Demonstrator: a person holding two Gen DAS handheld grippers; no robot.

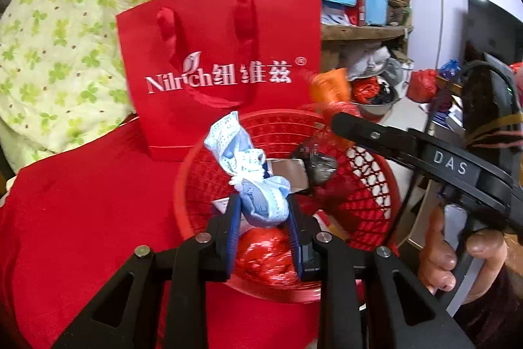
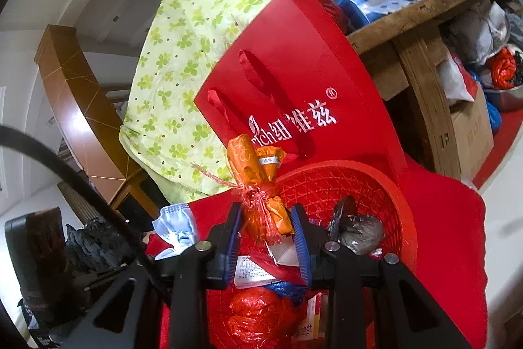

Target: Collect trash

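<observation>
Trash, a crumpled blue face mask [image 1: 261, 201], is hanging in the left gripper [image 1: 263, 218]'s closed fingers at frame centre over the red mesh plastic basket [image 1: 369, 185]; the right gripper [image 2: 266, 229]'s fingers are parting around an orange wrapper [image 2: 261, 182]; releasing both likely comes next.

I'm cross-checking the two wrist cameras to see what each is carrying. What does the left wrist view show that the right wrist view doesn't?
Only the left wrist view: the left gripper shut on the blue face mask, and the person's hand.
Only the right wrist view: the orange wrapper between the right gripper's jaws; a cardboard box.
Both: the red basket, the red gift bag, the clover-print cloth.
</observation>
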